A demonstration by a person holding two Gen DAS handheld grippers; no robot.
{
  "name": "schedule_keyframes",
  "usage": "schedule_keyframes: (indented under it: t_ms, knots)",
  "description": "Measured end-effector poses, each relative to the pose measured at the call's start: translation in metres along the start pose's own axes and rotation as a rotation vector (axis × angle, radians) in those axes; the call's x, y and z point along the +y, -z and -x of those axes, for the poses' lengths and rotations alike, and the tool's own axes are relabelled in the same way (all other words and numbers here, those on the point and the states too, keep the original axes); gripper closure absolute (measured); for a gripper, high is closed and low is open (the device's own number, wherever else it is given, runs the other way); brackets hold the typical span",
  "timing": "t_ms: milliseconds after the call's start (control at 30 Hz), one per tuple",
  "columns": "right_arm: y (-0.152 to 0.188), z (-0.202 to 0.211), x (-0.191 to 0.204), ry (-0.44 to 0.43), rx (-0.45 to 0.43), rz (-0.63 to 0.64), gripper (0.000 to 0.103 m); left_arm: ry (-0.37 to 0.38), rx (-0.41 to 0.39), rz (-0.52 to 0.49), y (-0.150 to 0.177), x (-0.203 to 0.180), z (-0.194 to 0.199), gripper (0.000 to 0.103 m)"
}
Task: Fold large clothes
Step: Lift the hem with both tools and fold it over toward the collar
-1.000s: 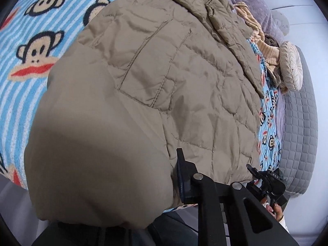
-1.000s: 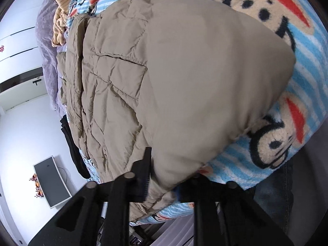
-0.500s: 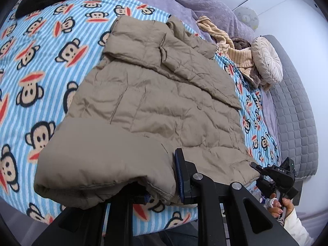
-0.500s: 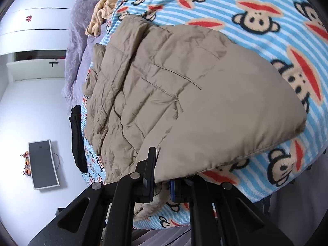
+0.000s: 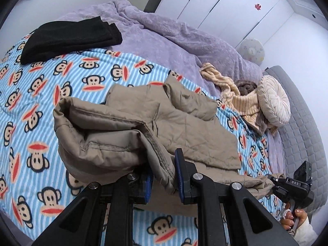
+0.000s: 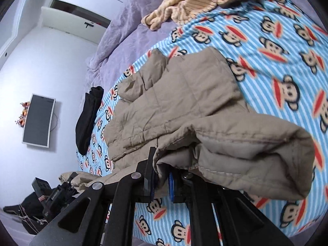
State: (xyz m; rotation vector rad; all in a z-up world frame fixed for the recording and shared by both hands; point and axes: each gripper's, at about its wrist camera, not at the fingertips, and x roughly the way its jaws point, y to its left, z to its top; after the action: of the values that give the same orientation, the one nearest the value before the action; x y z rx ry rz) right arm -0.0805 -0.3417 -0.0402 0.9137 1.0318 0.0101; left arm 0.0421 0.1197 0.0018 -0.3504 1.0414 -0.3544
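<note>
A tan quilted jacket point(image 5: 180, 127) lies on the blue striped monkey-print blanket point(image 5: 61, 78). Its near hem is lifted off the bed and doubled over toward the collar. My left gripper point(image 5: 164, 179) is shut on the hem's left corner, cloth bunched between the blue pads. My right gripper point(image 6: 162, 181) is shut on the hem's other corner, with the jacket point(image 6: 180, 98) stretching away from it. In the left wrist view the right gripper point(image 5: 295, 186) shows at lower right, held by a hand point(image 5: 291, 221).
A black garment point(image 5: 67, 39) lies at the blanket's far left. A purple blanket point(image 5: 174, 41) covers the far side. Striped beige clothes point(image 5: 235, 94) and a round cream cushion point(image 5: 272, 100) sit by the grey headboard point(image 5: 307, 123). White wardrobe doors stand behind.
Both grippers have lifted the jacket's hem up and carried it forward toward the collar. The view has risen, and the hem now hangs doubled above the spread jacket.
</note>
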Motion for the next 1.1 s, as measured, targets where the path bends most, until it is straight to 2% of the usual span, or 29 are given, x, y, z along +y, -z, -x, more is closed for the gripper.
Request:
schedule_keyframes:
  t_ms: [300,533,800,967,1100]
  knots:
    - [-0.093,-0.055,0.023,0.052,0.007,0.155,0.093,-0.071,-0.059,-0.051,-0.059,-0.02,-0.073,0.082]
    - [-0.147,-0.11,0.024,0.095,-0.022,0.158,0.093,-0.135,-0.02,-0.057,-0.098,-0.008,-0.16,0.082]
    - [-0.18,-0.182,-0.014,0.137,-0.004,0.073,0.093,-0.192,0.033,-0.023,-0.109,0.018,-0.245,0.082]
    - [-0.187,-0.211,-0.035,0.116,0.0,0.027,0.093,-0.224,0.035,-0.044,-0.108,0.021,-0.274,0.082]
    - [-0.187,-0.217,-0.037,0.111,-0.013,0.018,0.093,-0.239,0.051,-0.044,-0.11,0.02,-0.279,0.081]
